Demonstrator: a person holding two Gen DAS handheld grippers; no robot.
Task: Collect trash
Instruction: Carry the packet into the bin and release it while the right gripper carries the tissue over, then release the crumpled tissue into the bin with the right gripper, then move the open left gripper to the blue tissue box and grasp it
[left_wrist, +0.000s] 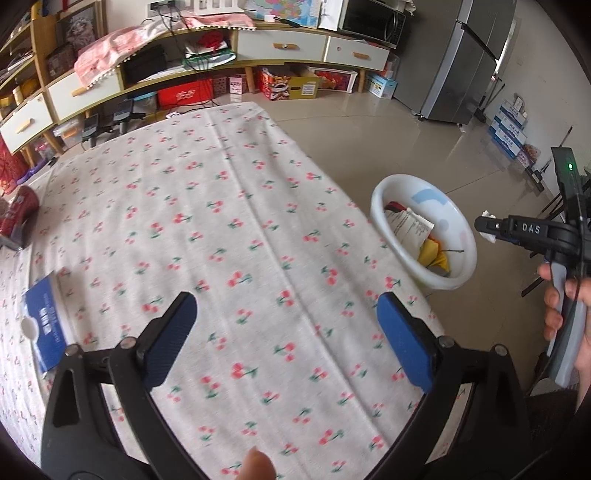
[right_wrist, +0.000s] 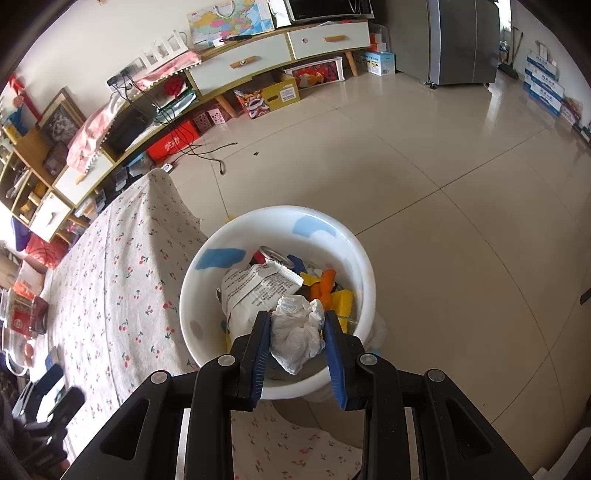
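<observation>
Plainly, "DAS" on right gripper

The red can at the desk's left edge is cut off by the left wrist picture's rim, its label unreadable. The cherry tablecloth is motion-blurred there. In the bin, the crumpled tissue and printed wrapper hide most of the trash beneath. The left tool is a dark blur.
</observation>
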